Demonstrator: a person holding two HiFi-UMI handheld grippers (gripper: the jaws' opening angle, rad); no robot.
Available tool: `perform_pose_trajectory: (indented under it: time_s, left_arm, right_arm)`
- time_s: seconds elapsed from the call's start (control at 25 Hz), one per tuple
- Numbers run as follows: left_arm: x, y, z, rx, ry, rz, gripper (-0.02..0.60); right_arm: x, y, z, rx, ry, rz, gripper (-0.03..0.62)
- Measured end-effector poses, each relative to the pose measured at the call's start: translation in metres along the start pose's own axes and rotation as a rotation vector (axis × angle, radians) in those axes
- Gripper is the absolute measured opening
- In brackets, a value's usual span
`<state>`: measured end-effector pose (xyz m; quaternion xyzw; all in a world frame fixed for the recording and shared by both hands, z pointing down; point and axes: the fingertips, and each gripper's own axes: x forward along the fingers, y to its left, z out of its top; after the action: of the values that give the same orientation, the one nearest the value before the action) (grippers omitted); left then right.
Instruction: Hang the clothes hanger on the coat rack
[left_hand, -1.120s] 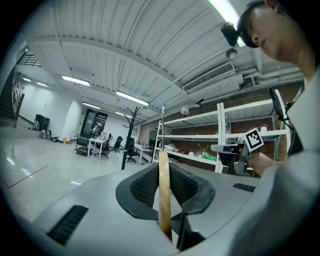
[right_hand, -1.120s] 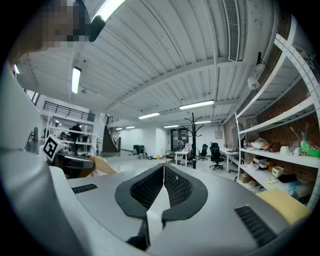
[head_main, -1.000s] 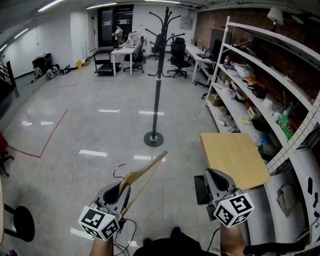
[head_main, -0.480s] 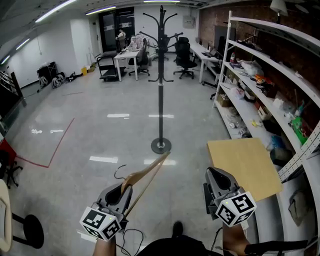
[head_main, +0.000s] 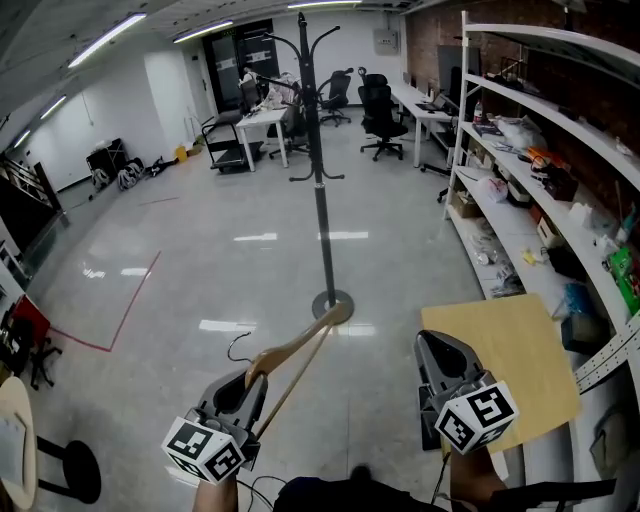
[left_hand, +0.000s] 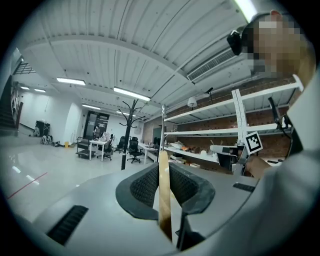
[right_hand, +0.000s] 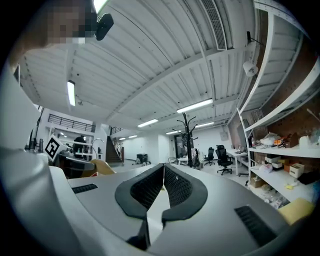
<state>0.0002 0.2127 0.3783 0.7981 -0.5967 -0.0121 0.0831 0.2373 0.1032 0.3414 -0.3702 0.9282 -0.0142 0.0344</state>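
A wooden clothes hanger (head_main: 292, 349) with a metal hook (head_main: 238, 346) sticks forward out of my left gripper (head_main: 250, 380), which is shut on its lower arm. In the left gripper view the hanger's wood (left_hand: 164, 192) stands edge-on, pinched between the pads. The black coat rack (head_main: 321, 190) rises straight ahead on a round base (head_main: 332, 303), just beyond the hanger's far tip. It also shows as the coat rack (left_hand: 125, 144) and the coat rack (right_hand: 189, 142) in the gripper views. My right gripper (head_main: 432, 342) is level beside the left, shut and empty (right_hand: 163, 167).
A metal shelving unit (head_main: 560, 140) full of goods runs along the right wall. A flat cardboard sheet (head_main: 505, 360) lies just right of my right gripper. Desks and office chairs (head_main: 385, 115) stand at the far end. A black stool (head_main: 70, 470) is at lower left.
Both grippers have travelled forward across the floor with the hanger still held. The coat rack now stands closer, its base near the hanger's tip.
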Motion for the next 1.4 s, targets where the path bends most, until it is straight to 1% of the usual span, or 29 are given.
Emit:
perform_pose_trajectory:
  time_s: [0.08,0.16,0.4,0.48,0.68,0.84,0.96,1.04,1.12,1.24,1.4]
  left_arm:
    - [0.016,0.001,-0.004,-0.015,0.019,0.001,0.052]
    - [0.030,0.005,-0.003,-0.014,0.031,0.001,0.052]
    - [0.080,0.024,0.004,-0.003,0.021,-0.016,0.052]
    - [0.096,0.036,0.006,-0.007,0.015,-0.021,0.052]
    - [0.142,0.080,0.019,-0.005,-0.010,-0.055,0.052]
    - [0.185,0.124,0.035,-0.045,-0.029,-0.118,0.052]
    - [0.224,0.169,0.050,-0.011,-0.025,-0.162,0.052]
    - [0.246,0.196,0.054,-0.002,-0.016,-0.186,0.052]
    - [0.263,0.210,0.056,-0.011,-0.013,-0.202,0.052]
    - [0.287,0.220,0.060,-0.016,-0.011,-0.235,0.052]
    - [0.332,0.238,0.070,0.014,-0.006,-0.256,0.052]
  right_arm:
    - [0.011,-0.012,-0.010,0.017,0.023,0.014,0.008]
    - [0.022,-0.022,-0.016,0.009,0.038,0.014,0.008]
    - [0.061,-0.058,-0.021,0.027,0.032,-0.005,0.008]
    - [0.079,-0.064,-0.019,0.008,0.035,-0.003,0.008]
    - [0.138,-0.077,-0.010,-0.034,0.038,-0.014,0.008]
    - [0.204,-0.094,-0.008,-0.063,0.063,-0.032,0.008]
    - [0.264,-0.103,-0.009,-0.053,0.069,-0.043,0.008]
    - [0.294,-0.104,-0.011,-0.051,0.077,-0.048,0.008]
    - [0.313,-0.108,-0.013,-0.051,0.091,-0.048,0.008]
    - [0.334,-0.117,-0.014,-0.056,0.100,-0.046,0.008]
    - [0.369,-0.138,-0.017,-0.056,0.092,-0.040,0.008]
